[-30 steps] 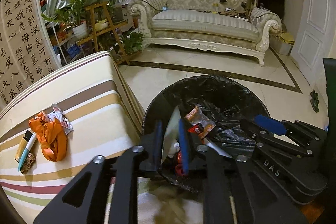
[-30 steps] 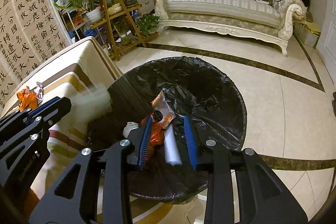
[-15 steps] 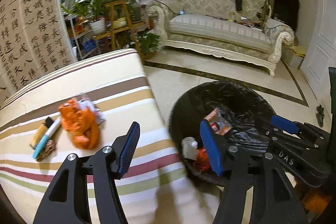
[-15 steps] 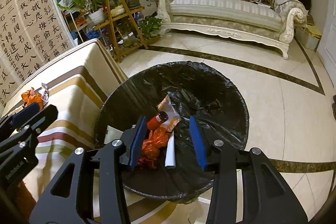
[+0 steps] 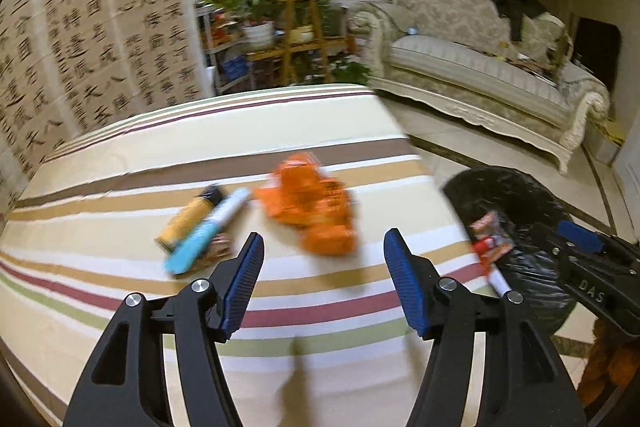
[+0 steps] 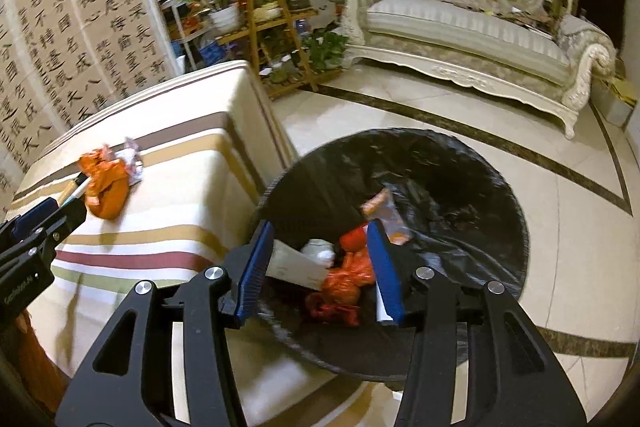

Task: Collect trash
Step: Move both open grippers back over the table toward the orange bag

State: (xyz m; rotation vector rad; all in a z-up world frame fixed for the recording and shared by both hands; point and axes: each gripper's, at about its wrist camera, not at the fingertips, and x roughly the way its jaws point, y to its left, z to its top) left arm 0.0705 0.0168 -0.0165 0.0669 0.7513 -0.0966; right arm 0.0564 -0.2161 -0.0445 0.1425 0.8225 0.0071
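The right gripper (image 6: 320, 263) hangs above the black-lined trash bin (image 6: 460, 167), jaws apart with nothing between them. The bin holds an orange bag (image 6: 344, 287) and a white carton (image 6: 296, 267). On the striped bench (image 6: 168, 195) lies another orange wrapper (image 6: 106, 187).

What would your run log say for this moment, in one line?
left gripper: jaws open, empty, facing orange bag | right gripper: jaws open, empty, over bin
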